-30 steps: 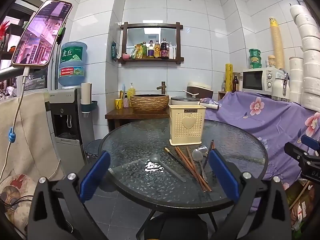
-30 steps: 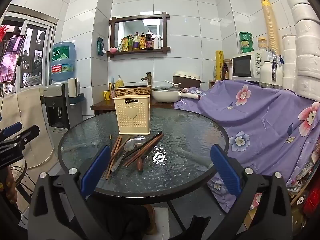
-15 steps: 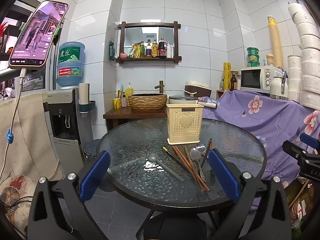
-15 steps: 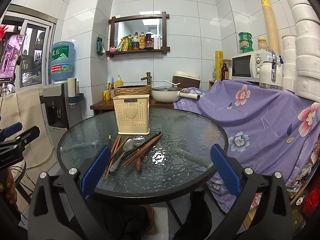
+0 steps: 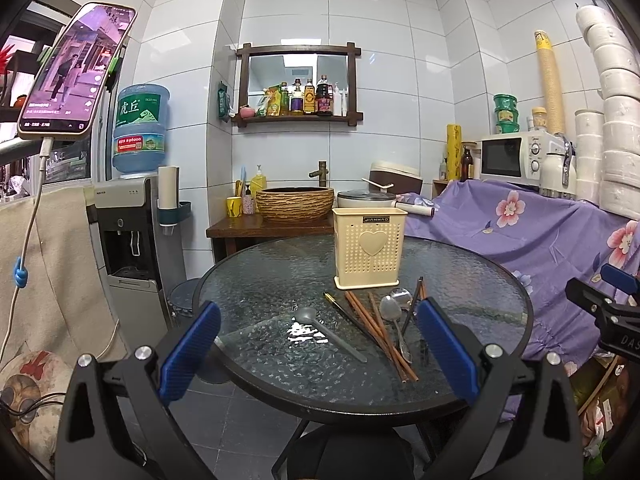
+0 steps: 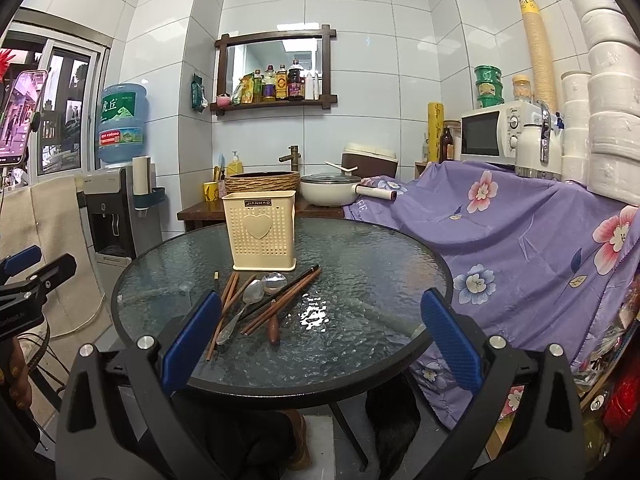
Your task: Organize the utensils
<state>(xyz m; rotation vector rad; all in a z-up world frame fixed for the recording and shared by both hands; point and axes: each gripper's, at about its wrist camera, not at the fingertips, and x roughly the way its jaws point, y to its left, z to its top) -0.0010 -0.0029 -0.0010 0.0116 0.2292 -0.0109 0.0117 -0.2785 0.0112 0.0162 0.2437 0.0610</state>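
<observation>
A cream perforated utensil holder (image 5: 369, 247) (image 6: 261, 230) with a heart on its front stands upright on a round glass table (image 5: 264, 280) (image 6: 380, 272). In front of it lie loose utensils: brown chopsticks (image 5: 380, 332) (image 6: 286, 300), a metal spoon (image 5: 394, 318) (image 6: 244, 306), a grey plastic spoon (image 5: 326, 330) apart to the left, and a wooden-handled piece (image 6: 273, 326). My left gripper (image 5: 318, 354) hangs open near the table's front edge, holding nothing. My right gripper (image 6: 318, 346) is also open and empty, short of the utensils.
A water dispenser (image 5: 128, 216) stands left of the table. A purple flowered cloth (image 6: 540, 240) covers furniture on the right, with a microwave (image 6: 496, 132) on it. Behind the table is a wooden stand with a woven basin (image 5: 295, 204). A phone (image 5: 76, 68) hangs upper left.
Both views have shifted only slightly; the table and utensils sit a touch further away. Nothing on the table moved, and both grippers stayed open.
</observation>
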